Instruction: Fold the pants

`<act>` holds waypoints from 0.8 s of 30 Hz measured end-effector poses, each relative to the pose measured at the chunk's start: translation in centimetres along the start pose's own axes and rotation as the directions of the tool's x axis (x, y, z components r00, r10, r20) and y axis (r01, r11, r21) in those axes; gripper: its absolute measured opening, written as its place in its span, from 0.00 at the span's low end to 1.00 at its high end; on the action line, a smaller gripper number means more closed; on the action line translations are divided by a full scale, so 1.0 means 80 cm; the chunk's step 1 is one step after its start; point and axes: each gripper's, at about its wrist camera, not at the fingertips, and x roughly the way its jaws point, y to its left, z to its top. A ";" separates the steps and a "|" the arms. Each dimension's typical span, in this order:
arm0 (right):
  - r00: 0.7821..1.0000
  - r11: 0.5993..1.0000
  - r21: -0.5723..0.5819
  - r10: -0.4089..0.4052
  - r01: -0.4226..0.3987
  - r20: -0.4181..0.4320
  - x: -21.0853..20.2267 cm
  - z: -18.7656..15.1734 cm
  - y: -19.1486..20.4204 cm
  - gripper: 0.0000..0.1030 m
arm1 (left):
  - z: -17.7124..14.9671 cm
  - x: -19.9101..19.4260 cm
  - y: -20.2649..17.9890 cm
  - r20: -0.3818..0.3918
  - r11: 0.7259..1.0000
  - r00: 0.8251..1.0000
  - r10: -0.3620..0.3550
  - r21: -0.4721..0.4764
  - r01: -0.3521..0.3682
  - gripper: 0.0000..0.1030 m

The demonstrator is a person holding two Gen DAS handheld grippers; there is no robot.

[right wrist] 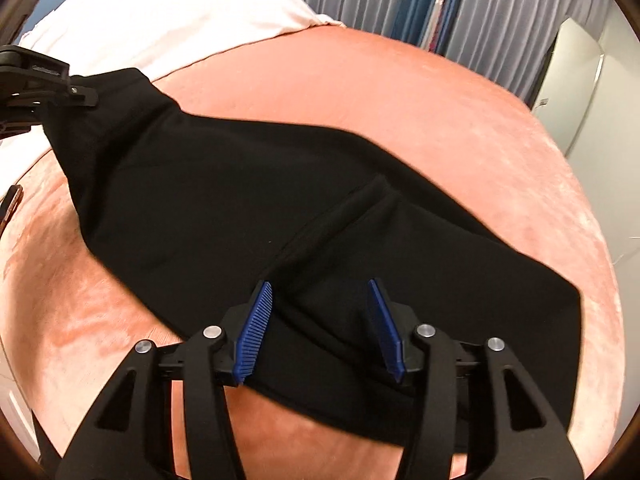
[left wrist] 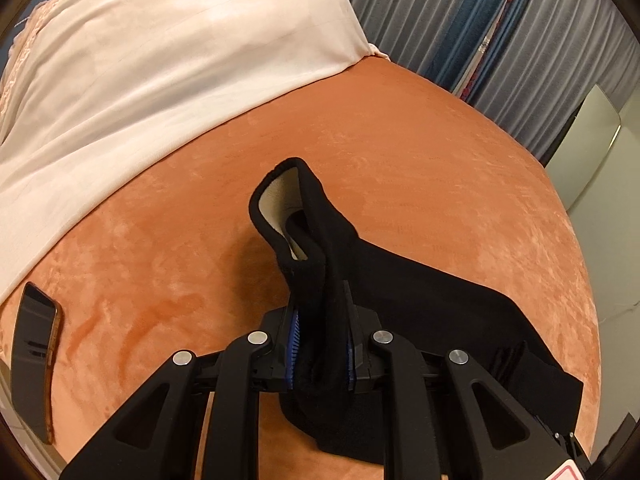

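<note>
My left gripper (left wrist: 320, 344) is clamped on a bunched end of the black pants (left wrist: 400, 292); my right gripper (right wrist: 320, 328) hangs spread apart above them. The pants lie across the orange bed (right wrist: 460, 120), beyond them a white sheet (left wrist: 160, 60) at its far edge.

No legible text, label, brand, number or sign anywhere in either view.

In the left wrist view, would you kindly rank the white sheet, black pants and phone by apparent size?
1. White sheet, largest.
2. Black pants, partly hidden by the left hand-held gripper.
3. Phone, smallest, though fisheye distortion stretches it.
</note>
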 end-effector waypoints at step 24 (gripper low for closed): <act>0.998 0.972 0.232 -0.051 0.045 0.023 -0.087 -0.091 -0.149 0.48 | -0.113 -0.122 -0.316 0.007 0.893 0.965 -0.263 0.380 0.241 0.15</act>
